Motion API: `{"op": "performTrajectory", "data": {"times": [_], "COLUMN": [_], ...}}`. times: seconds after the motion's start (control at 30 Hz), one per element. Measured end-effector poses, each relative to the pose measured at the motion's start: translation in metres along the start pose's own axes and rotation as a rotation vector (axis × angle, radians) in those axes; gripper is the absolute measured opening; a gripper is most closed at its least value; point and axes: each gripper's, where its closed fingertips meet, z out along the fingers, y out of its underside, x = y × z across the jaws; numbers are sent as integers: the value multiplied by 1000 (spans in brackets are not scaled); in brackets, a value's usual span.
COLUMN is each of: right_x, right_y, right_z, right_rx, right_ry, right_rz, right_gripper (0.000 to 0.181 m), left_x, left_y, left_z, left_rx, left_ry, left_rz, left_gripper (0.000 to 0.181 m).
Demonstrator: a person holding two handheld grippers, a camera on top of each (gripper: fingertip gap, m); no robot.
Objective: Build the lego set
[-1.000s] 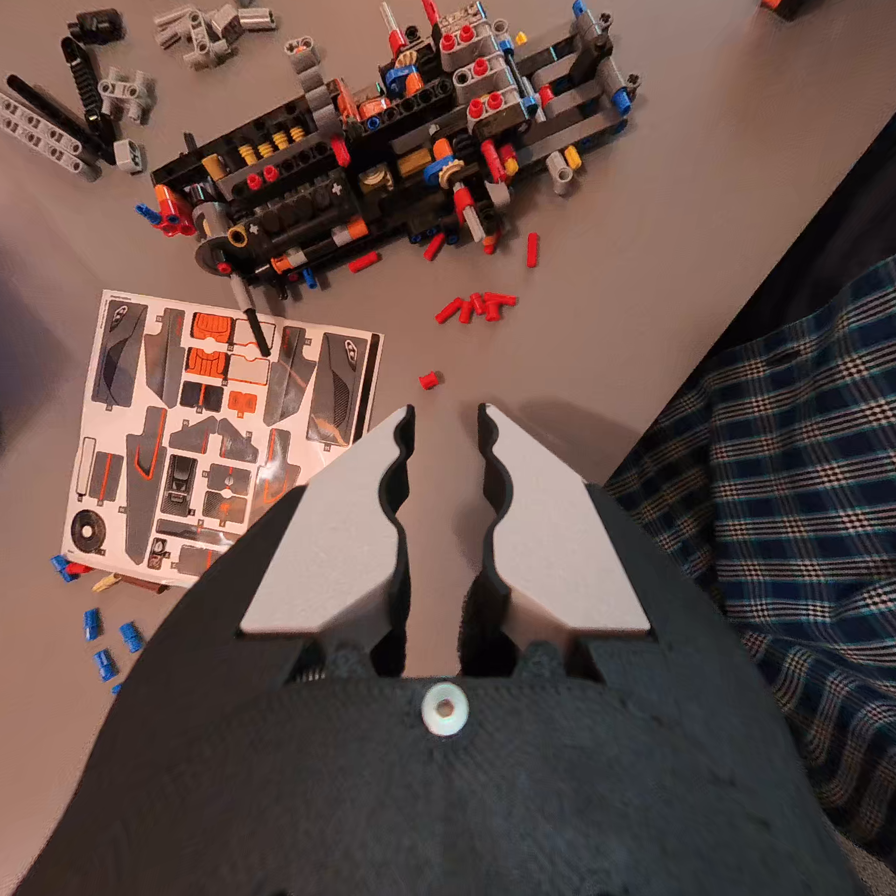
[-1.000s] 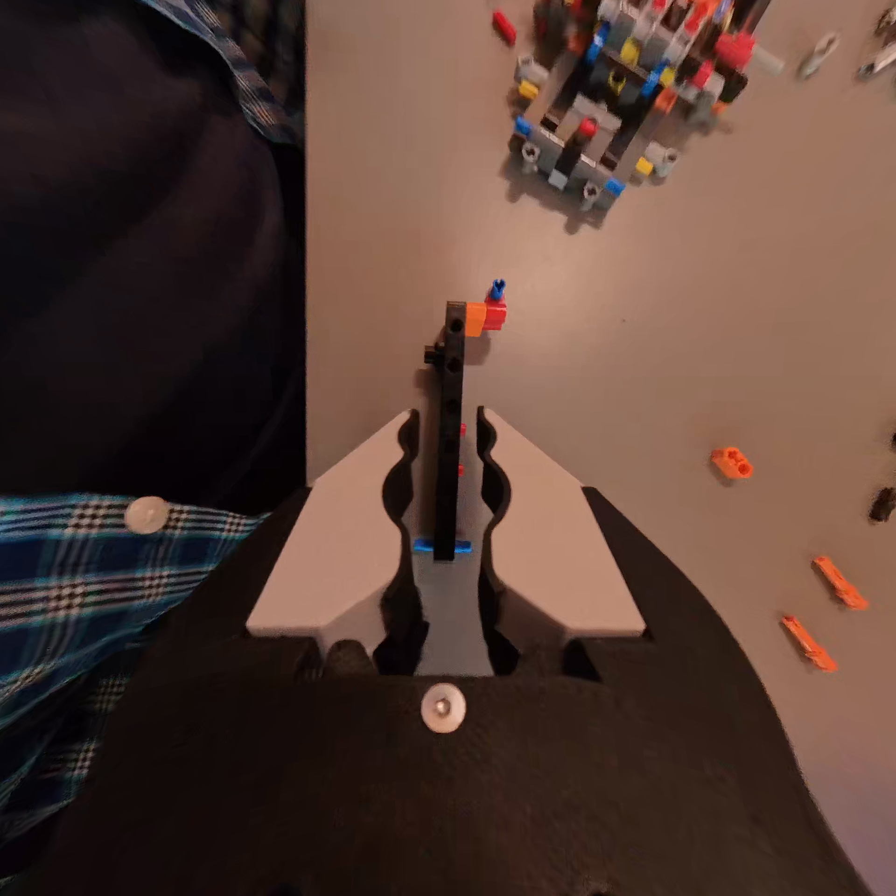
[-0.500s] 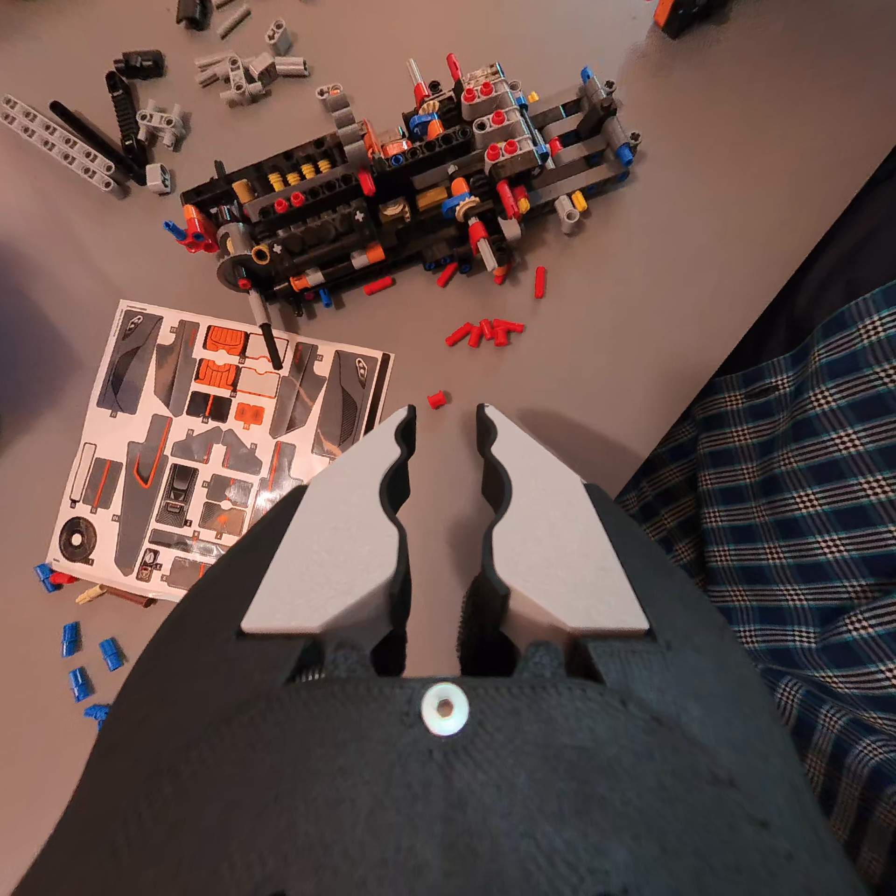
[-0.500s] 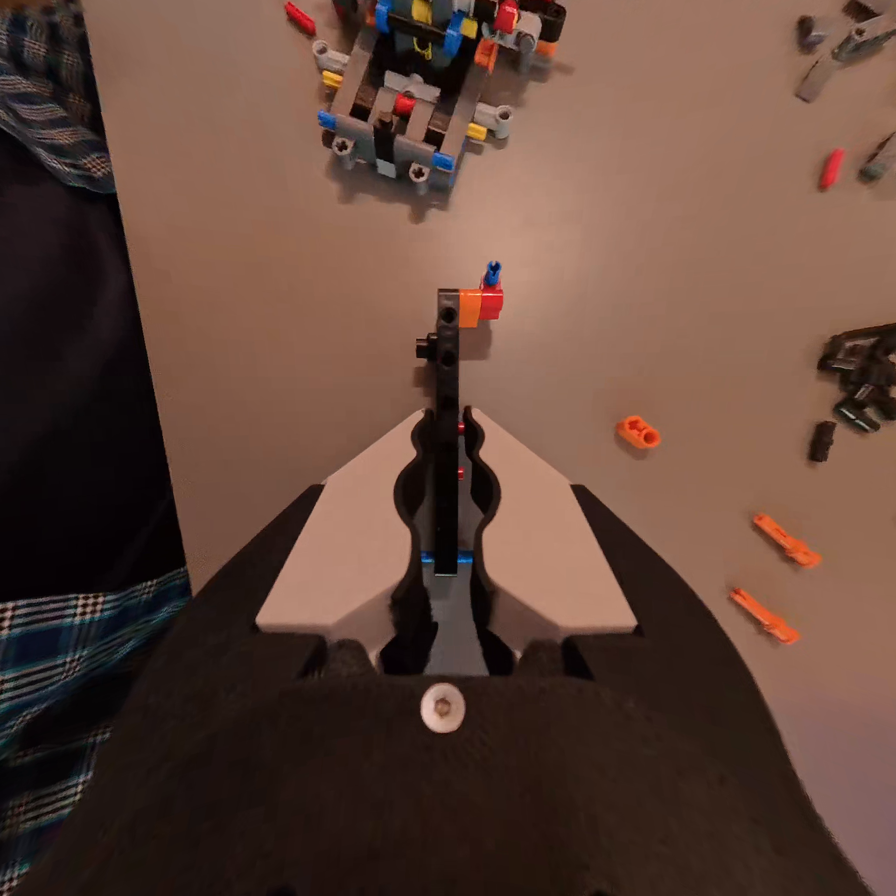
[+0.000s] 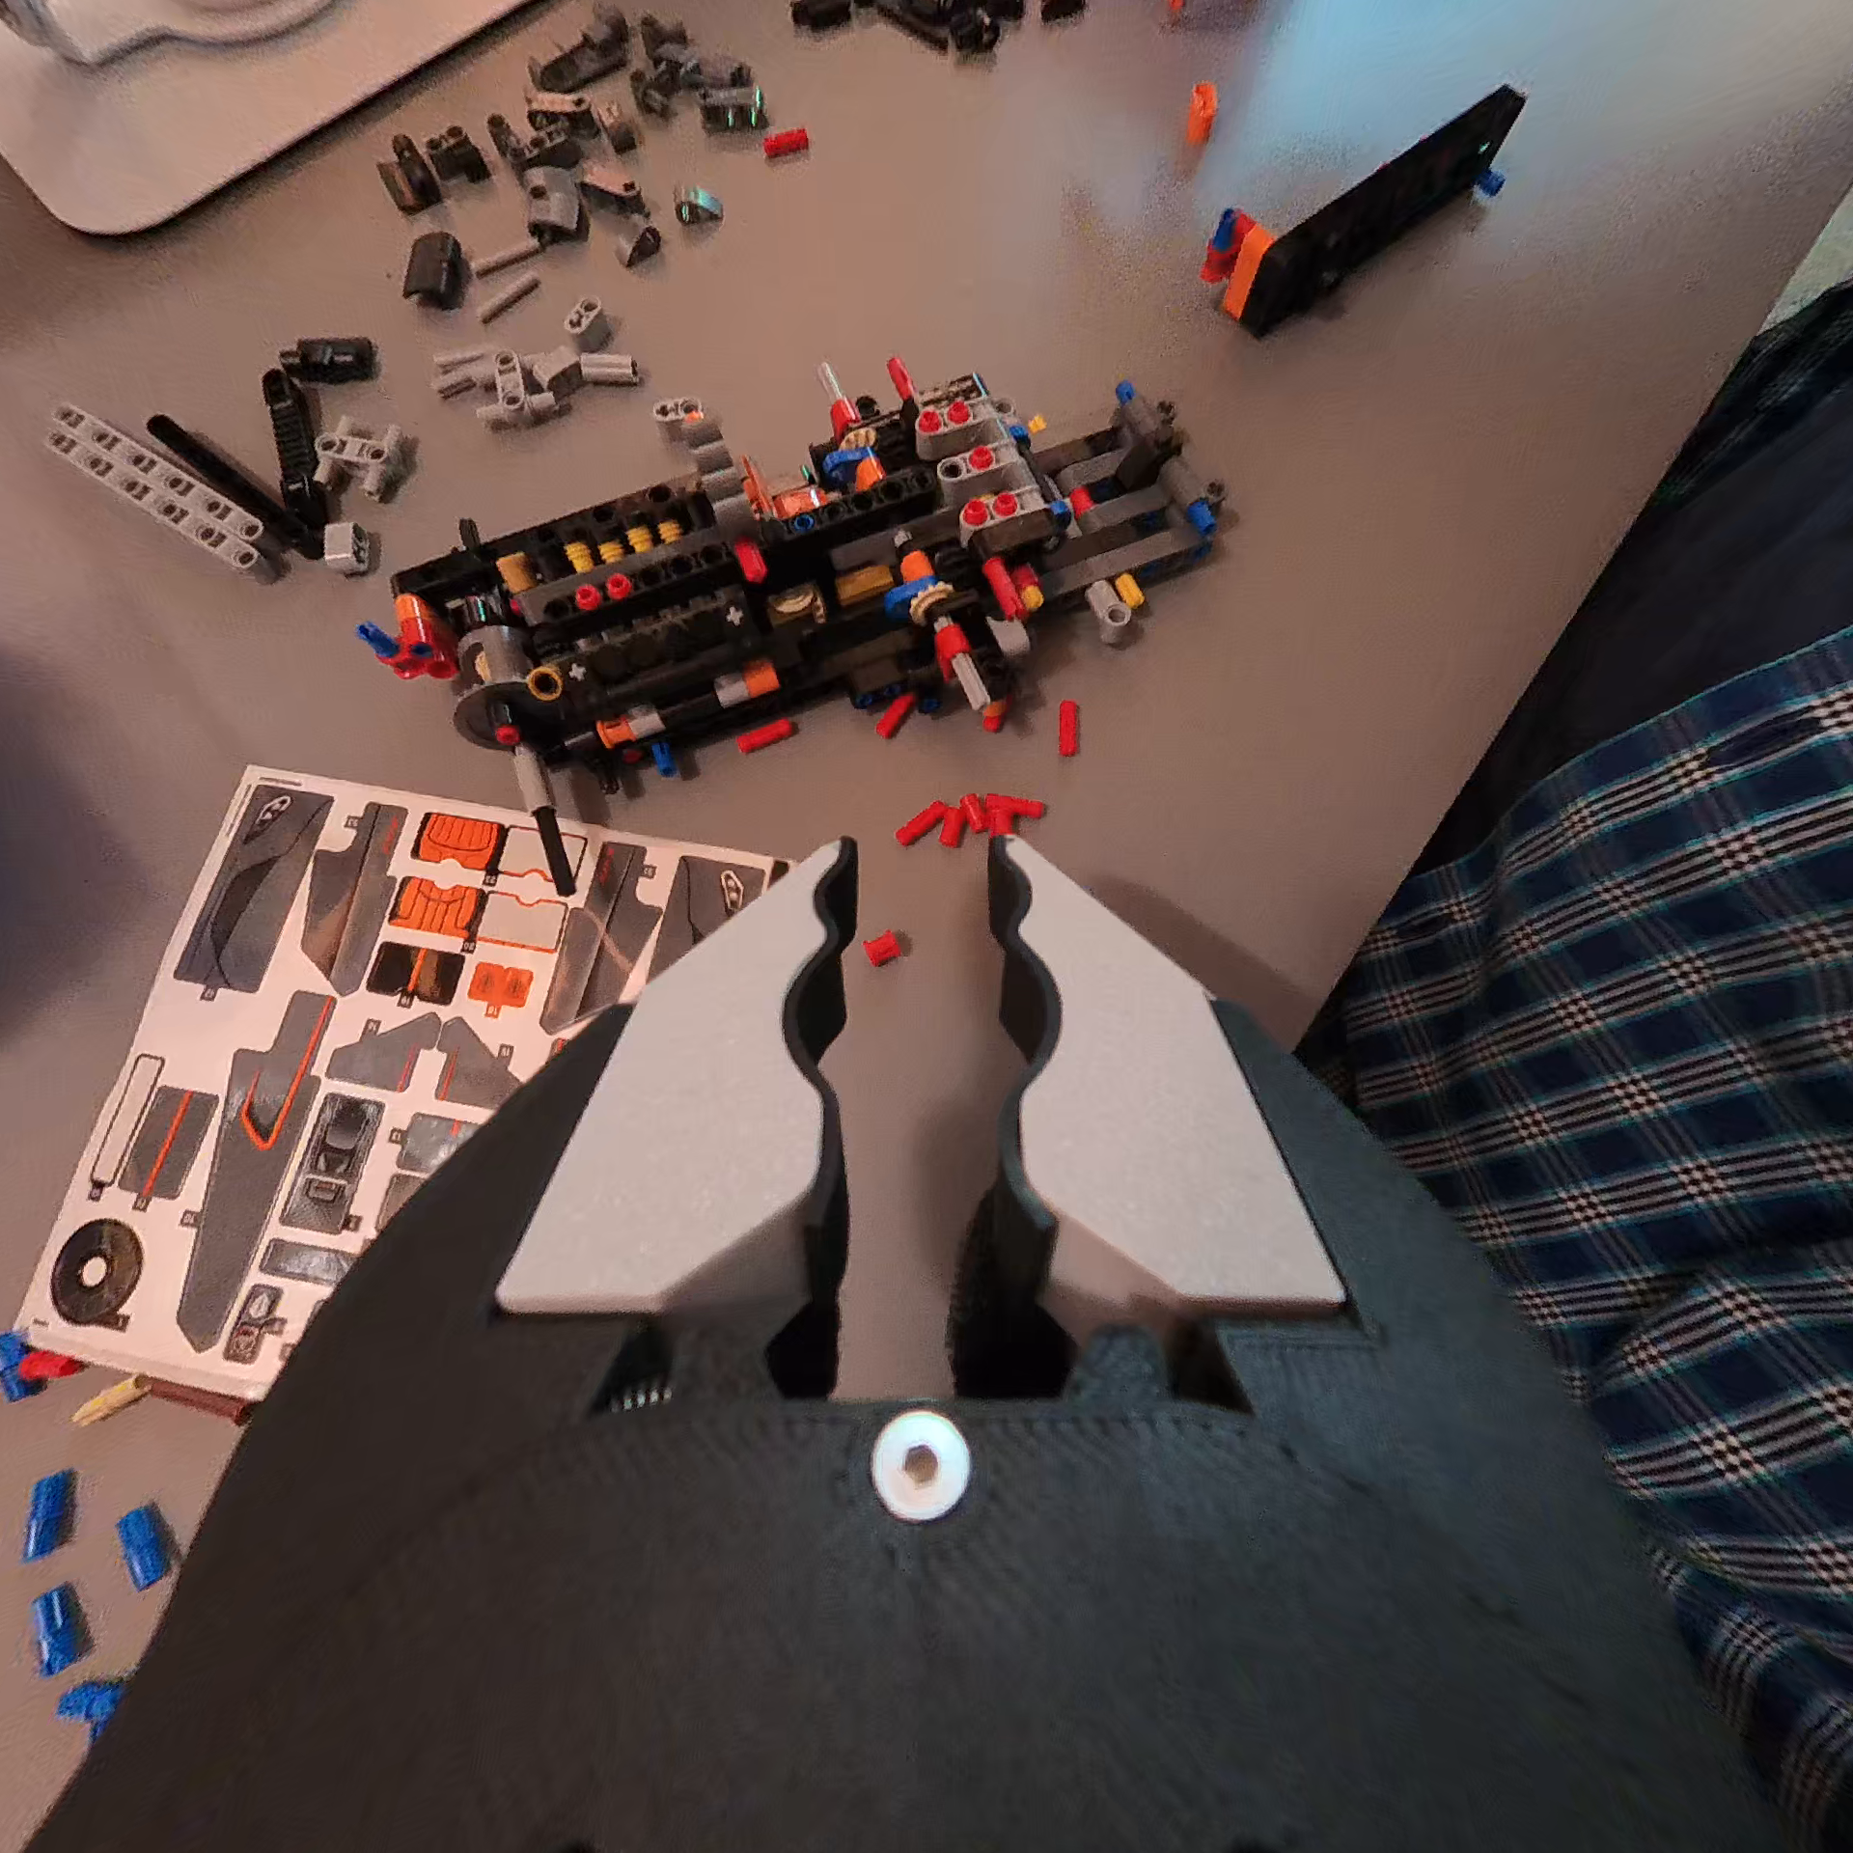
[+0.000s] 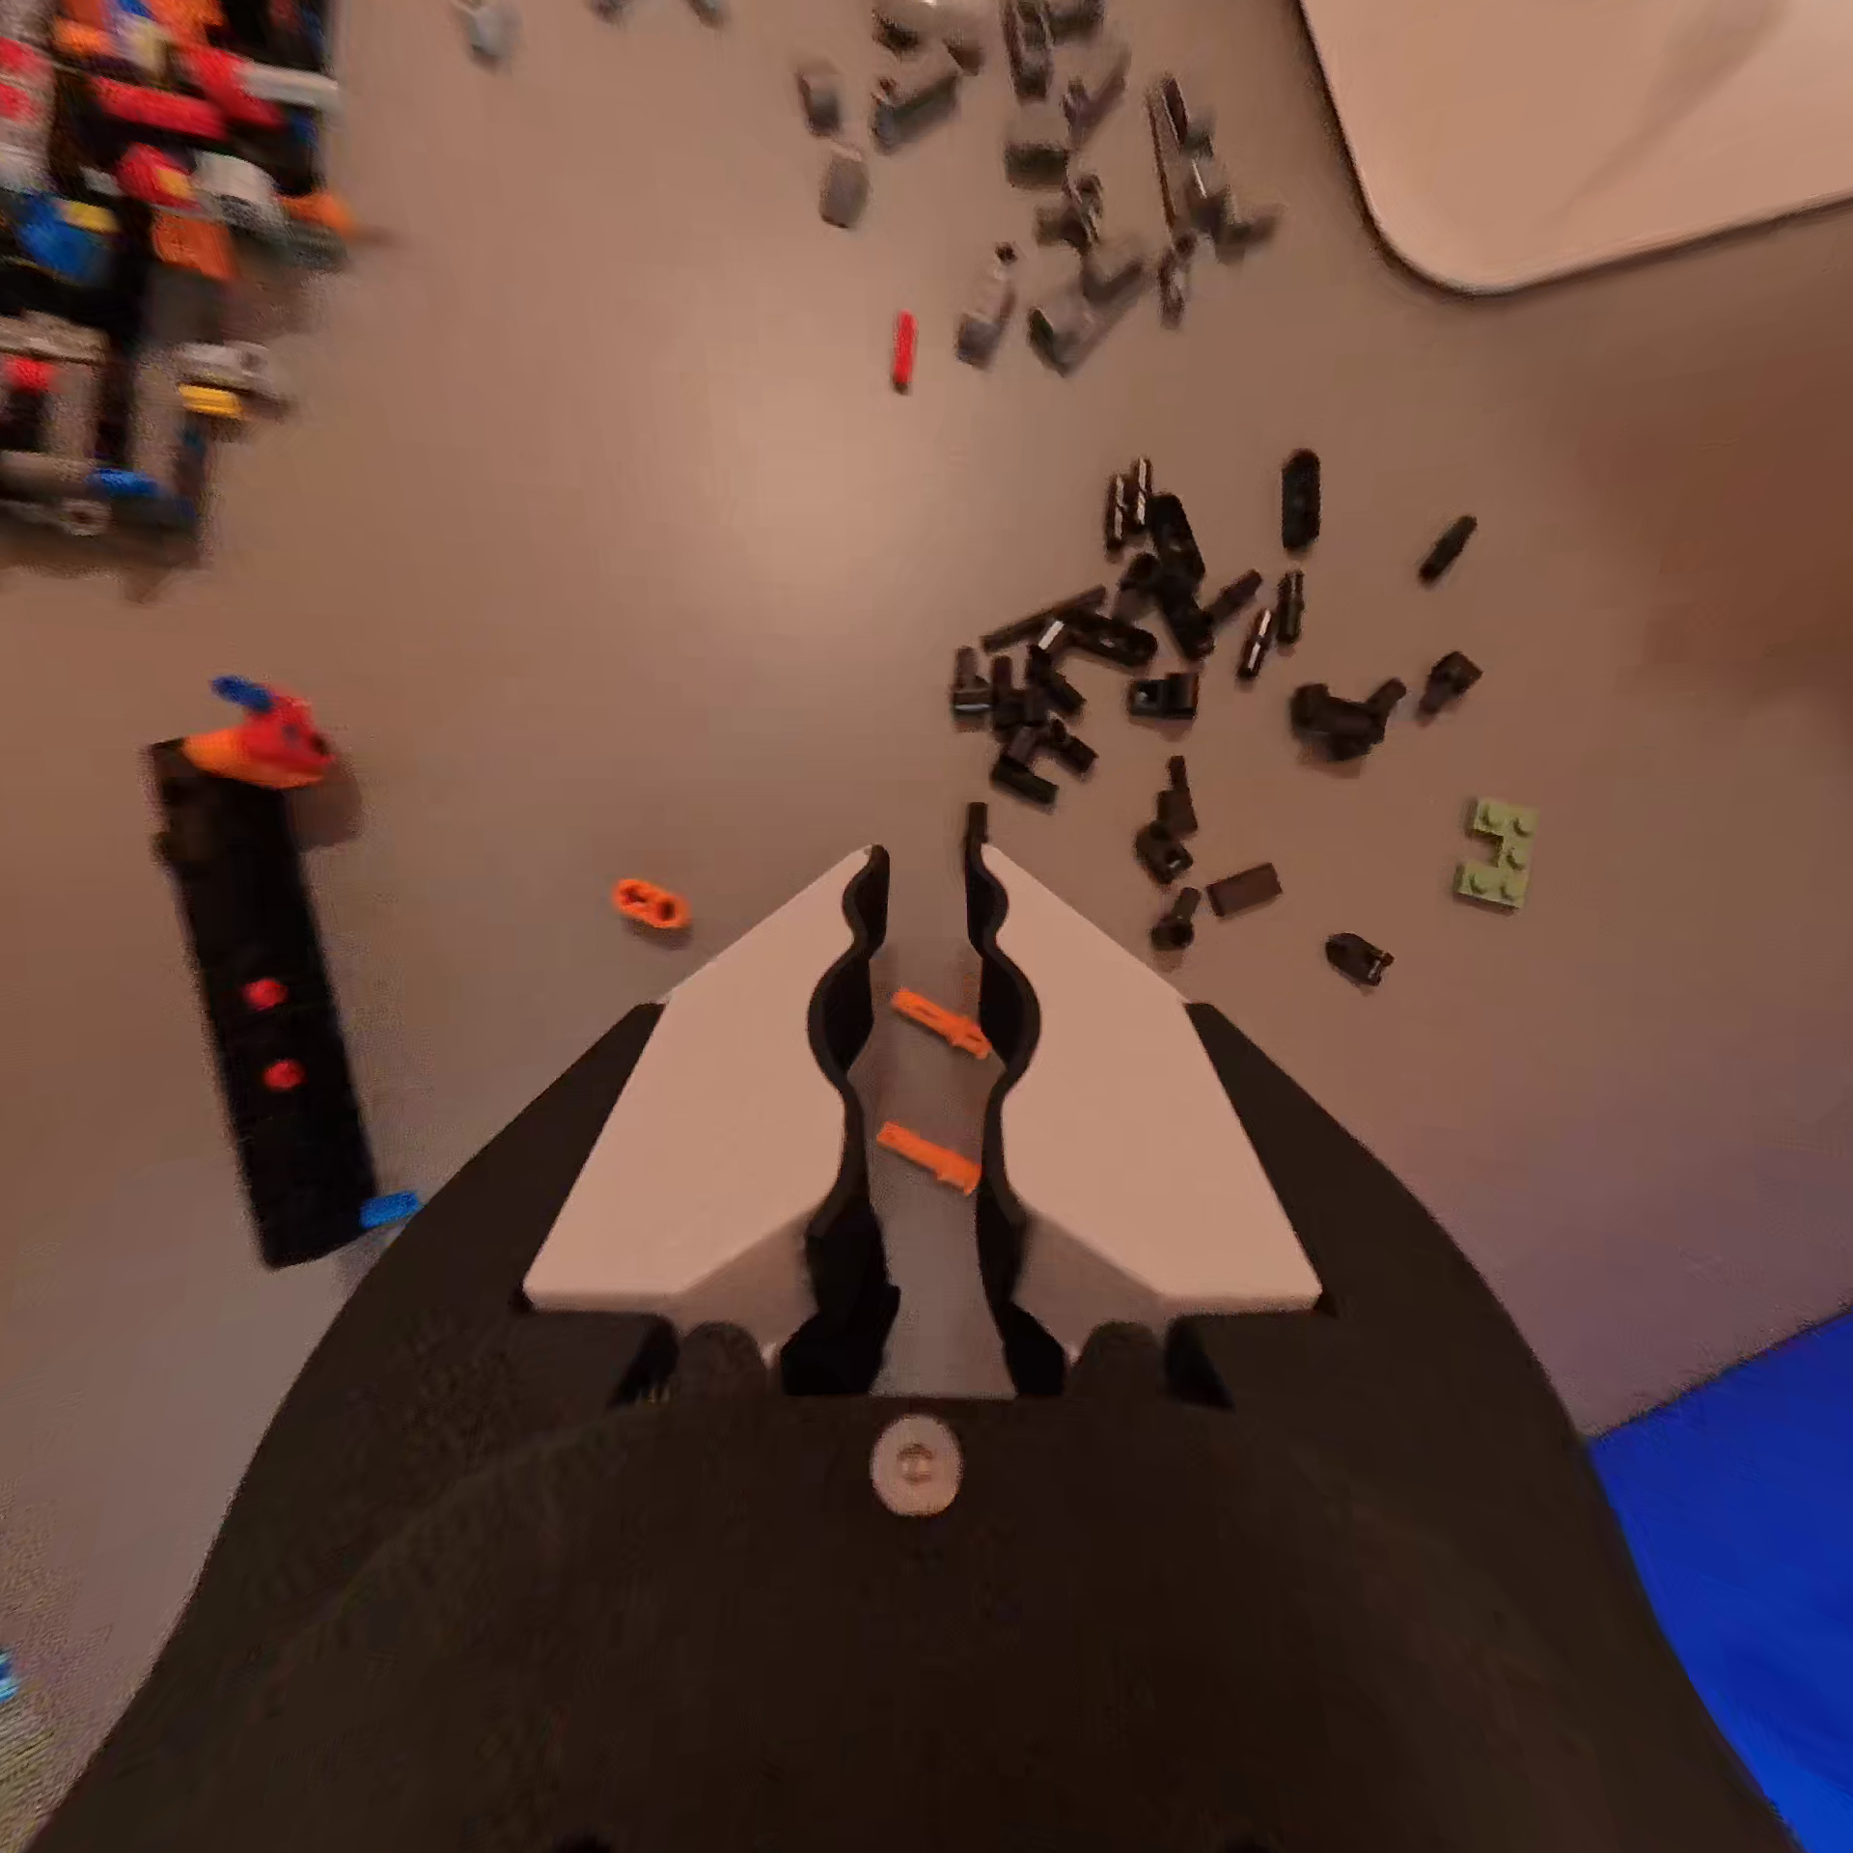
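Note:
The part-built black, grey and red lego chassis [image 5: 802,562] lies on the grey table, beyond my left gripper [image 5: 922,852]. That gripper is open and empty above a small red bush [image 5: 880,948] and a cluster of red pins [image 5: 968,817]. My right gripper [image 6: 924,852] is open and empty. Two thin orange pieces [image 6: 940,1023] lie on the table under its gap. The black beam with the orange and red end [image 6: 261,1003] lies flat on the table to its left. It also shows in the left wrist view [image 5: 1374,216]. The chassis [image 6: 120,251] is blurred at the upper left.
A sticker sheet [image 5: 331,1003] lies left of my left gripper, with blue pins [image 5: 60,1564] below it. A pile of black parts [image 6: 1103,652], grey parts [image 6: 1053,201], a green plate [image 6: 1499,852] and an orange connector [image 6: 652,902] lie around my right gripper. A plaid shirt [image 5: 1604,1103] fills the right. The left gripper's tips are roughly 35 centimeters from the right gripper's. The small red bush [image 5: 880,948] sits 5 centimeters or so from the ends of my left fingers.
My right gripper was shut on the black beam half a second ago. It has let go, and the beam lies on the table. The gripper swung right toward the black parts. My left gripper drew back.

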Motion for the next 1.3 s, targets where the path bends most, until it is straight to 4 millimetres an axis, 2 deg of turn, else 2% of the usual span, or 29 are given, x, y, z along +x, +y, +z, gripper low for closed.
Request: {"op": "performTrajectory", "data": {"times": [0.17, 0.27, 0.37, 0.5, 0.7, 0.83, 0.93, 1.1, 1.3], "right_x": [11, 10, 12, 1, -60, -89, -102, -111, -111], "right_y": [10, 9, 10, 0, -38, -45, -44, -45, -45], "right_z": [25, 27, 25, 4, -57, -81, -88, -97, -100], "right_rx": [-49, -38, -37, 63, 298, 379, 403, 465, 495], "right_ry": [-7, -24, -21, -53, -341, -514, -587, -694, -781], "right_rz": [38, 53, 46, 34, 73, 108, 124, 173, 232], "right_gripper": [9, 3, 3, 2, 2, 2, 2, 2, 2], "left_x": [1, 2, 7, 32, 75, 90, 105, 117, 116], "left_y": [-6, -12, -29, -76, -145, -180, -199, -209, -220], "left_z": [-1, 1, 4, 19, 72, 97, 106, 121, 119], "left_rx": [34, 47, 65, 163, 221, 245, 285, 315, 370], "left_ry": [20, 33, 44, 130, 138, 61, 101, 78, 29], "left_rz": [-2, 7, 48, 99, 327, 471, 489, 578, 621], "left_gripper": [25, 25, 25, 31, 41, 37, 36, 34, 31]}}
